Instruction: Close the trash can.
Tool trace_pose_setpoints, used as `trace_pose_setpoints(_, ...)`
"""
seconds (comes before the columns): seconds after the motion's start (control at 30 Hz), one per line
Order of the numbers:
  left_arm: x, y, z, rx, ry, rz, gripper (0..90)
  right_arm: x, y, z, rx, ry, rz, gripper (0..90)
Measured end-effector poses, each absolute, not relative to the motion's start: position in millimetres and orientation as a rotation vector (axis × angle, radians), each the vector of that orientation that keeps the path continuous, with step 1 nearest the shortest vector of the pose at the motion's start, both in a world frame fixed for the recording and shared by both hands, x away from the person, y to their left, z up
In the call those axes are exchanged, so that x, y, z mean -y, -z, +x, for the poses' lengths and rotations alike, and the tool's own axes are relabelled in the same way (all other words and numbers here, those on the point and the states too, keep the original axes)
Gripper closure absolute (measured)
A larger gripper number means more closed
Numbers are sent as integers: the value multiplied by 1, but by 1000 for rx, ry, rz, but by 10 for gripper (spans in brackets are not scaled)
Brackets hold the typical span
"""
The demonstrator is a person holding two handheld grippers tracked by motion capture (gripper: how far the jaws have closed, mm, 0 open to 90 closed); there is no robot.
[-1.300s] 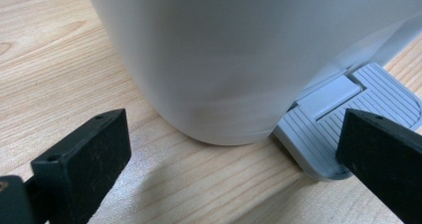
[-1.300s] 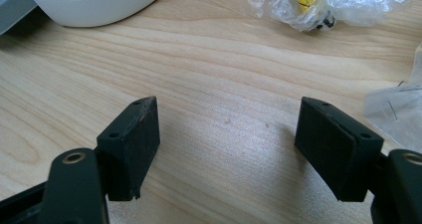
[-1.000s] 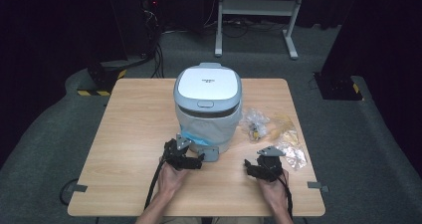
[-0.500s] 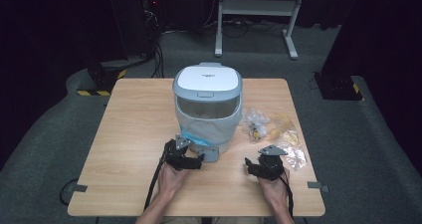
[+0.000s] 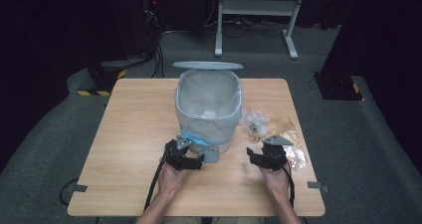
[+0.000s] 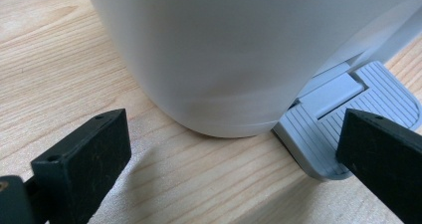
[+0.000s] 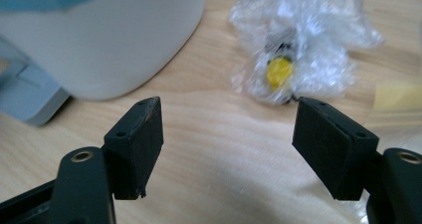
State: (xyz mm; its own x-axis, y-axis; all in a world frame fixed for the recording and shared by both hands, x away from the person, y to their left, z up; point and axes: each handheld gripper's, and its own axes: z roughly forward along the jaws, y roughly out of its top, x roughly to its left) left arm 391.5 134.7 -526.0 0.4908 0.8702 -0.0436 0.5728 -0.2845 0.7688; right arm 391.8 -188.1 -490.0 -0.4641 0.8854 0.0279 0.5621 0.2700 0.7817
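Observation:
A pale grey pedal bin (image 5: 208, 109) stands mid-table with its lid (image 5: 207, 64) raised and a bag lining it. My left gripper (image 5: 198, 160) is at the bin's foot, open. In the left gripper view the bin's wall (image 6: 239, 50) is close ahead and one jaw rests over the grey ribbed pedal (image 6: 338, 129). My right gripper (image 5: 254, 158) hovers low to the right of the bin, open and empty. In the right gripper view, crumpled clear plastic with a yellow piece (image 7: 298, 50) lies just beyond the jaws.
Several crumpled wrappers lie right of the bin: clear ones (image 5: 254, 120) and a yellowish one (image 5: 284, 127). The wooden table (image 5: 134, 134) has bare room on its left half. A dark floor with cables and a white frame (image 5: 259, 7) surrounds it.
The bin's lid has swung from closed to fully up. Both grippers have stayed almost where they were.

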Motion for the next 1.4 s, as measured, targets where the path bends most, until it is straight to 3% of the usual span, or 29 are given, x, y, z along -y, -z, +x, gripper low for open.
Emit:
trace_pose_setpoints(0.4, -134, 526, 391, -1191, -509, 1987, 8, 186, 475, 422, -2097, -1027, 1323, 294)
trace_pose_setpoints(1.03, -134, 526, 391, -1190, -505, 1987, 8, 178, 479, 482, -2073, -892, 1411, 320)
trace_pose_setpoints(1.4, -135, 527, 392, -1202, -487, 1981, 8, 176, 498, 494, -2086, -836, 1463, 413)
